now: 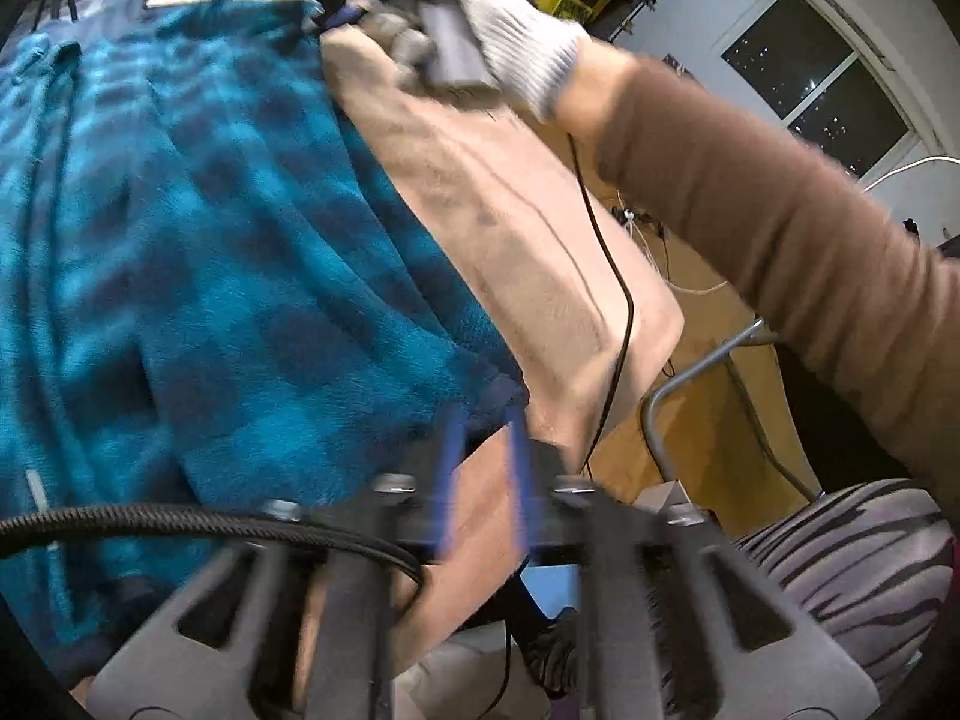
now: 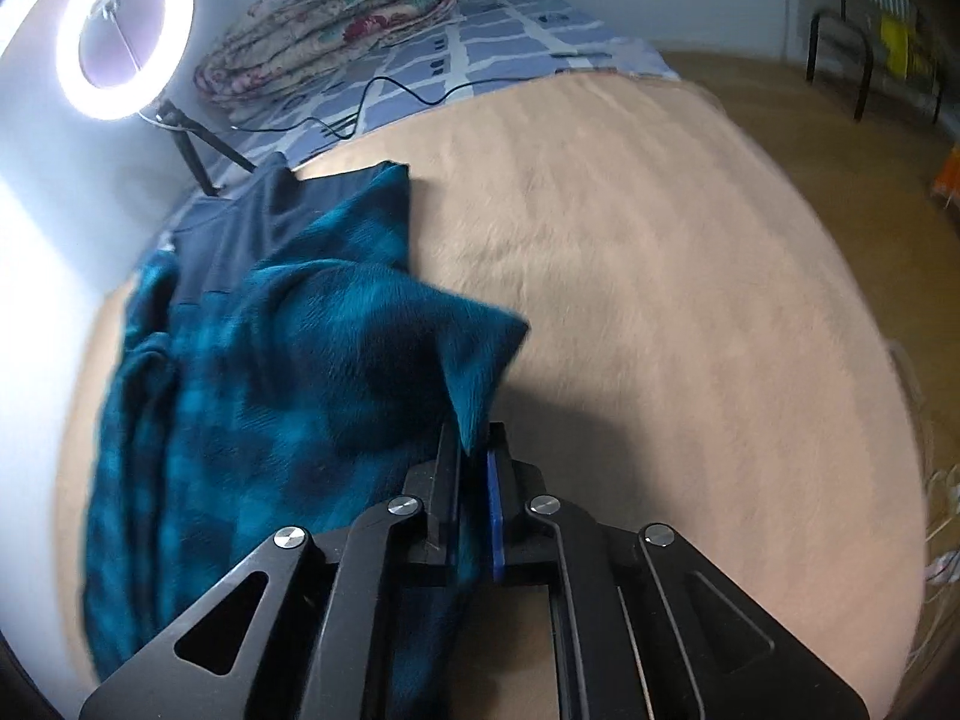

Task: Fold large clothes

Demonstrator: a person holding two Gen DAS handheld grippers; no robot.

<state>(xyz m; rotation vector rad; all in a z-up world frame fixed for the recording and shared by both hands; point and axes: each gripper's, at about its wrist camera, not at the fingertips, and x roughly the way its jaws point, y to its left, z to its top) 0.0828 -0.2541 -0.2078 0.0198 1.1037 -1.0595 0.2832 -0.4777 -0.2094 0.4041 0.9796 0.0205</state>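
Teal plaid fleece garment (image 2: 252, 372) on beige blanket (image 2: 660, 300), mid-fold.
R gripper (image 2: 474, 456) clenched on a hem corner; L gripper (image 1: 486, 438) parted, at fleece edge. Soft, floppy, prob. light: grab corners/hems.

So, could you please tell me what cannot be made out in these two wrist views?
- Left wrist view: motion blur smears the left gripper; whether it pinches the teal plaid fleece garment is unclear.
- Left wrist view: the white-gloved right hand hides most of the right gripper.
- Right wrist view: the right gripper covers the garment's pinched edge.
- Both views: the garment's type; folds hide its outline on the beige blanket.
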